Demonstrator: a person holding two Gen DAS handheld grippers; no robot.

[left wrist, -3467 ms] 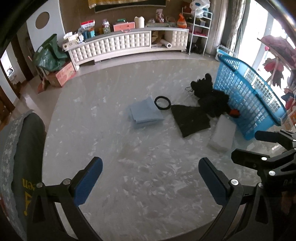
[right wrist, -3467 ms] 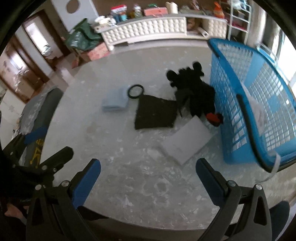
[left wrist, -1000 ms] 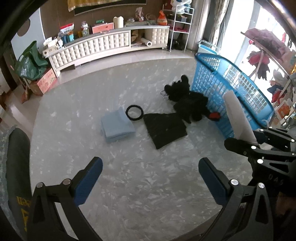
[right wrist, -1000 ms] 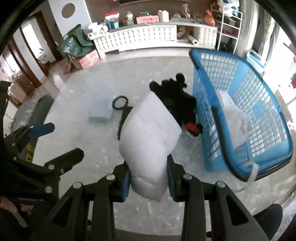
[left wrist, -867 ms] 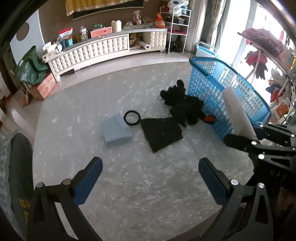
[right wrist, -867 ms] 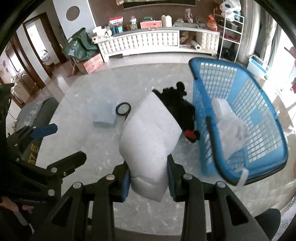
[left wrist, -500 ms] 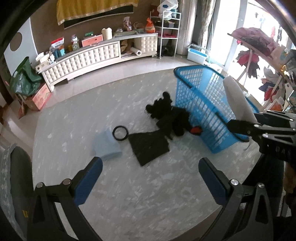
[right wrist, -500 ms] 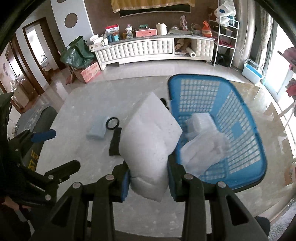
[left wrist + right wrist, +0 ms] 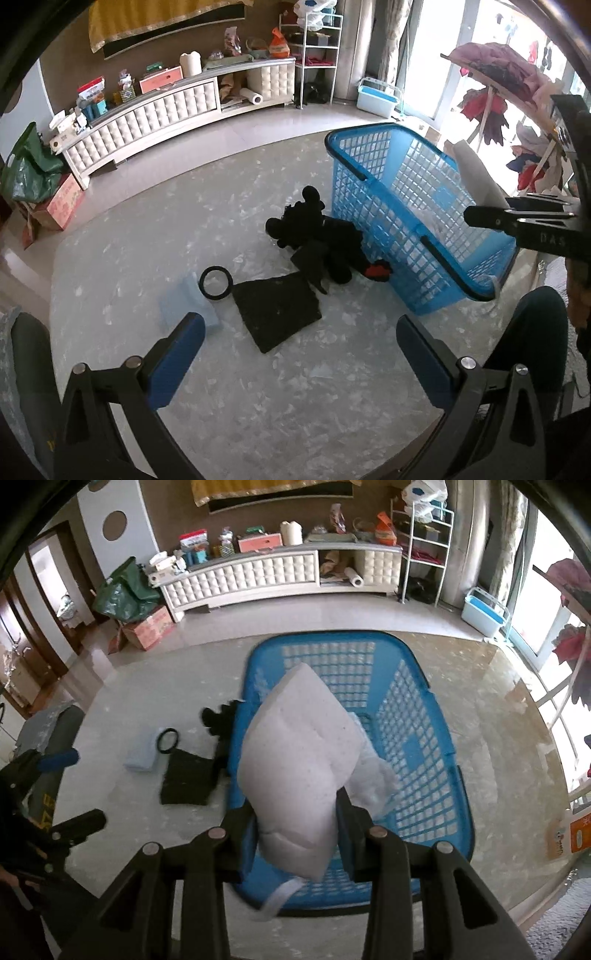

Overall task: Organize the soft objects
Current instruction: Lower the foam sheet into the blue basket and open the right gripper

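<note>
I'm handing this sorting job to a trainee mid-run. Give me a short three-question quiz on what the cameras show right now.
1. True or false: the white foam pad between the right gripper's fingers hangs over the blue plastic laundry basket.
2. Which lies on the grey marble floor right beside the black ring?
A. a red towel
B. the folded light-blue cloth
C. a yellow sponge
3. Fill in: the left gripper is ____ and holds nothing.

Key: 1 true (its jaws are opening around the pad); 2 B; 3 open.
</note>
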